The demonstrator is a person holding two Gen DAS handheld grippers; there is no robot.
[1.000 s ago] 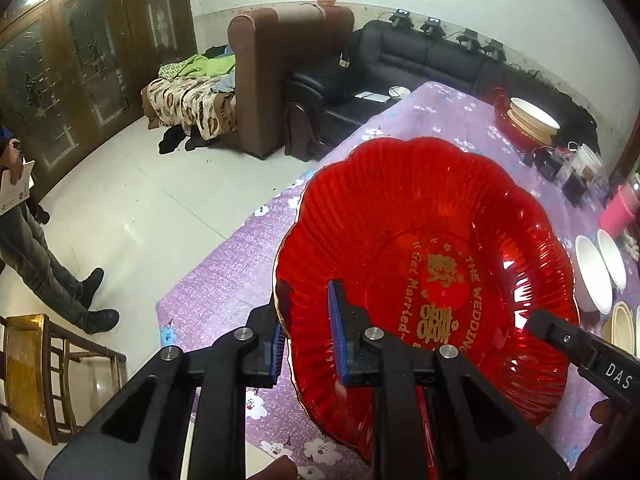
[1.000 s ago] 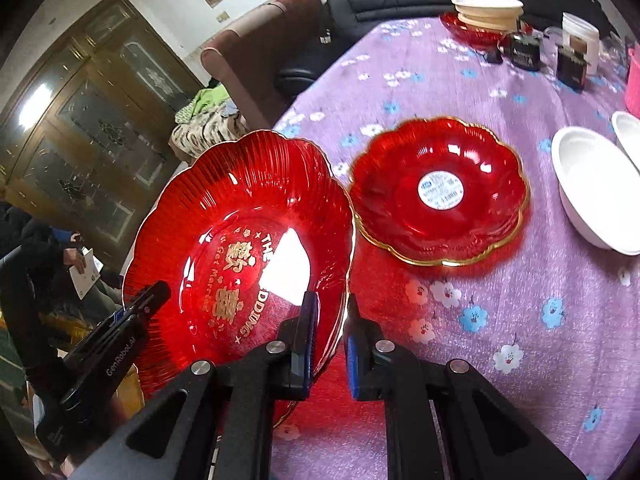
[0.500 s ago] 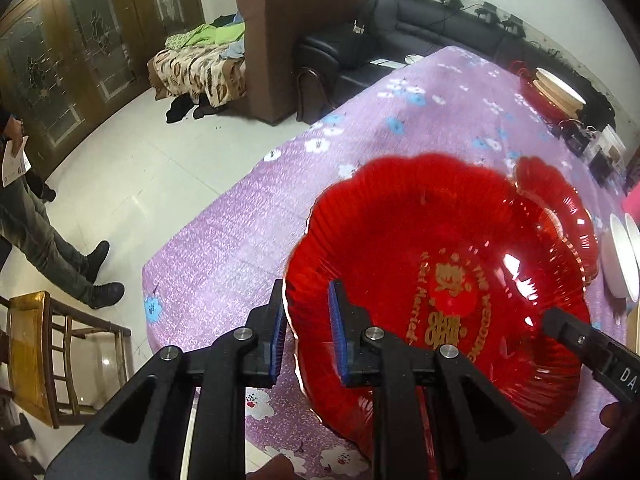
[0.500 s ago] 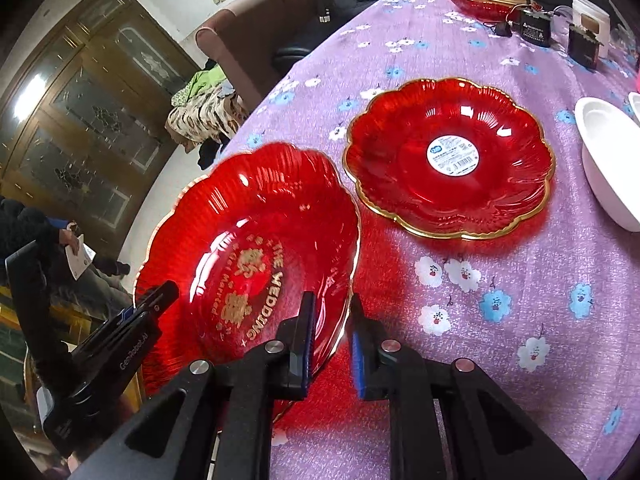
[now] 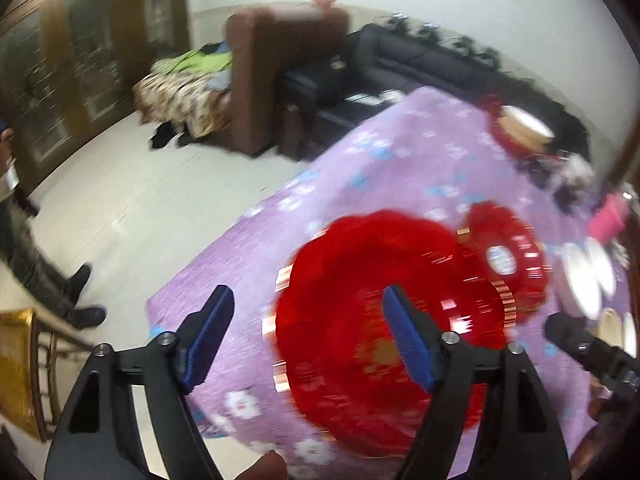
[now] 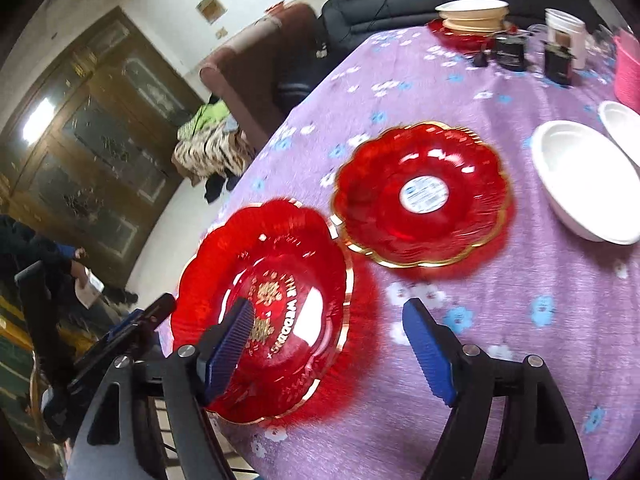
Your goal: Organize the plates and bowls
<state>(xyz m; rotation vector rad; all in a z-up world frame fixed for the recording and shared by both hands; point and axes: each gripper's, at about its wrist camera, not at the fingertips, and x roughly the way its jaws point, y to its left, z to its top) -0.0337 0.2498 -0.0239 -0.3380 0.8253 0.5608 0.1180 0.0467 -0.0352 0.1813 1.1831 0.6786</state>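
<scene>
A large red scalloped plate (image 6: 280,300) with gold lettering lies on the purple flowered tablecloth (image 6: 500,320) near the table's corner. It sits beside a smaller gold-rimmed red plate (image 6: 420,196) with a round sticker. My right gripper (image 6: 329,302) has its jaws opening wide, with the large plate's right rim between them, unpressed. In the blurred left wrist view my left gripper (image 5: 307,292) is also opening, and the large plate's (image 5: 340,340) left rim lies loose between its blue pads. The smaller plate (image 5: 504,256) shows behind.
Two white bowls (image 6: 584,180) stand at the right and a pink container (image 6: 628,68) behind them. A stack of plates (image 6: 472,16) and dark boxes sit at the far end. A person (image 5: 24,248) and a wooden chair (image 5: 20,368) are off the table's left edge.
Both grippers, shut on the large red plate's rims before, have let go with jaws wide apart. The plate has come down flat on the cloth beside the smaller red plate.
</scene>
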